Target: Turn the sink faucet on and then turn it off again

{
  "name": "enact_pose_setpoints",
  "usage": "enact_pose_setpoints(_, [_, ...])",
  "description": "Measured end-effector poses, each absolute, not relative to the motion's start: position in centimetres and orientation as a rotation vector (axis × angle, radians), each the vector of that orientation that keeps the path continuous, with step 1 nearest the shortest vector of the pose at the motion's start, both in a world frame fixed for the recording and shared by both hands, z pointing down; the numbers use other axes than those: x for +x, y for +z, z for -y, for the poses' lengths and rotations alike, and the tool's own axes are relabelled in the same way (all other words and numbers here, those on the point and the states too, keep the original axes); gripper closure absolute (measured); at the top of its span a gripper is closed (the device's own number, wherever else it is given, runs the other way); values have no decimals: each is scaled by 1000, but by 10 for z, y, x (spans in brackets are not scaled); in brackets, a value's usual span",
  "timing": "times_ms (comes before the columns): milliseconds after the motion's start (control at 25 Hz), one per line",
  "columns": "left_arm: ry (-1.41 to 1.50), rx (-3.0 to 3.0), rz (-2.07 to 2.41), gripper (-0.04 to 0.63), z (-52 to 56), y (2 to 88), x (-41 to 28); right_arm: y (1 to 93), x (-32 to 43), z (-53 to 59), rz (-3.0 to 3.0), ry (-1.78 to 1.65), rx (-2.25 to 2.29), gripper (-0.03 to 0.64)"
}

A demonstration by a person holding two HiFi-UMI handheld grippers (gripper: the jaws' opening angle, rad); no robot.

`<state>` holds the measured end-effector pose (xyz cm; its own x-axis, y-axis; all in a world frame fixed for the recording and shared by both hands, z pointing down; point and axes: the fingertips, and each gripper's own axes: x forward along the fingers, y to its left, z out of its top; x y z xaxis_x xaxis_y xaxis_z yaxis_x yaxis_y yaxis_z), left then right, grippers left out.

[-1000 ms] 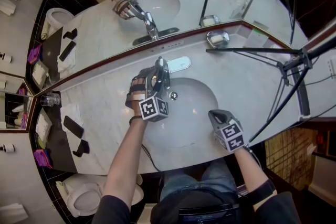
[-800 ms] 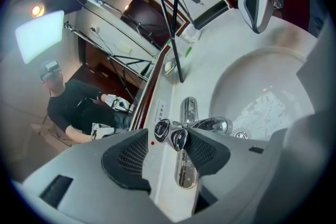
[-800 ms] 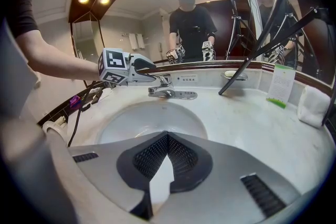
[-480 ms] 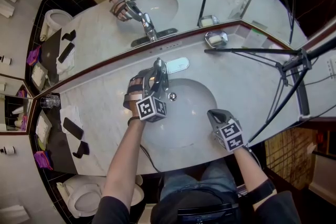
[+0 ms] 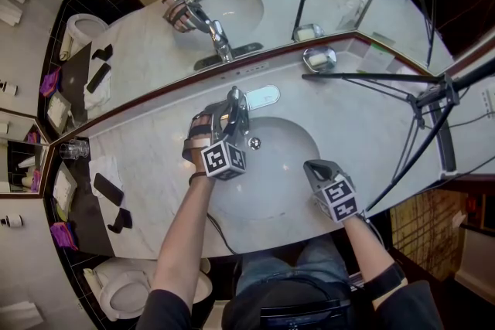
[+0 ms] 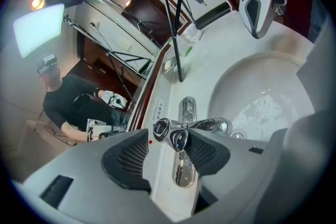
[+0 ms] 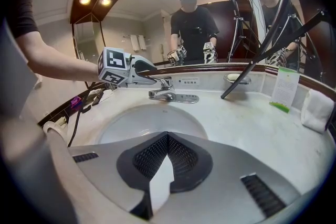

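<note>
Loosely, faucet lever (image 6: 179, 140) within left hand-held gripper (image 6: 168, 132)

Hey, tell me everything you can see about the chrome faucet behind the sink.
The shiny chrome faucet stands on a long chrome base plate behind the white oval sink, on the pale marble counter. Its short spout reaches over the basin; no water stream shows. Its lever handle sits between the left gripper's open jaws, nearer one pad.
</note>
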<state>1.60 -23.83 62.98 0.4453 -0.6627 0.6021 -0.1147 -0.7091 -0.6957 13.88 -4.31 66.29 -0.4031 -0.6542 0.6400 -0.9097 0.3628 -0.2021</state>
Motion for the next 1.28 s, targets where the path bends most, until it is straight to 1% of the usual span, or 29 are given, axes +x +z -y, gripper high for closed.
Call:
enact_pose_setpoints(400, [-1210,-2149,-689,383,264,605,26,662,135,44,2182,754,1349,597])
enact_pose_setpoints(800, [-1221,-2183,-674,388,268,605,27,665,140,48,2180,740,1356,597])
enact_pose_setpoints(1120, [-1247,-2168,-652,394,249,604,17,654,125,48,2198,740,1331,597])
enact_pose_setpoints(1280, [-1249,-2191,-692,394,231,592,0,642,115,53,2218,709,1323,597])
